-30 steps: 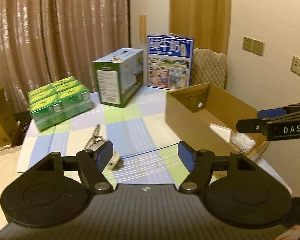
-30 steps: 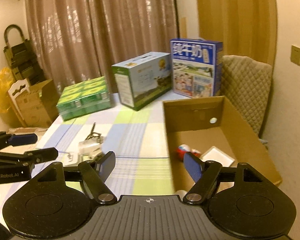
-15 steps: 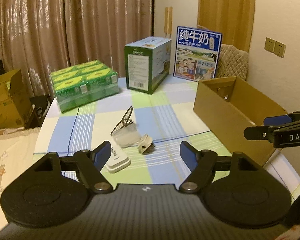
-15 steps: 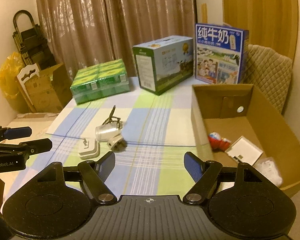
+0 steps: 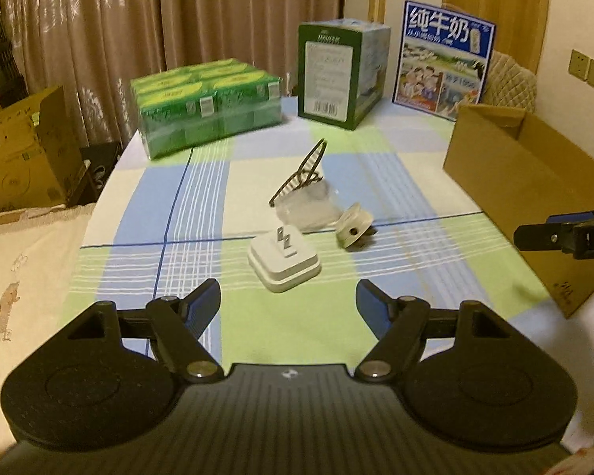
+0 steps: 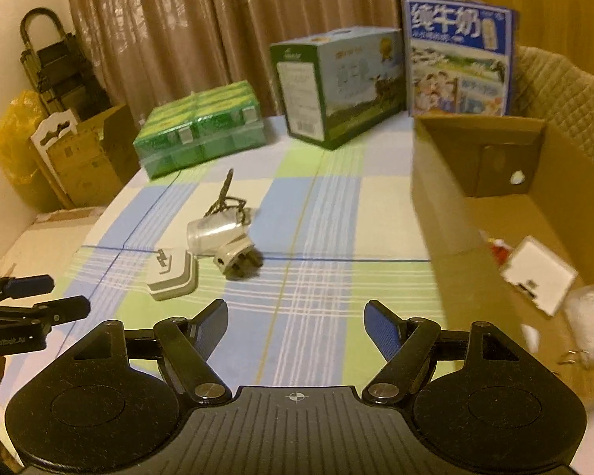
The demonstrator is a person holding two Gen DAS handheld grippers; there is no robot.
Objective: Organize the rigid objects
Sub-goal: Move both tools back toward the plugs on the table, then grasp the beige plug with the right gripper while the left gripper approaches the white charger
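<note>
Left hand-held gripper (image 5: pixel 288 301): open, empty, facing white square plastic plug adapter (image 5: pixel 284 264).
Right hand-held gripper (image 6: pixel 296 322): open, empty.
Risk: smooth adapter may slip sideways, knocking round white plug (image 5: pixel 353 230) just beside it.

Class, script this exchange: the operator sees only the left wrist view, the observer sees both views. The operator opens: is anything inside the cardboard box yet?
Observer: Yes. The right wrist view shows a flat white box lying inside the cardboard box.
Operator: Is it alone in there?
Observer: No, a clear bag lies beside it, nearer the right wrist camera.
Operator: What is off the table's left side, outside my frame?
Observer: A yellow bag stands against the wall.
</note>
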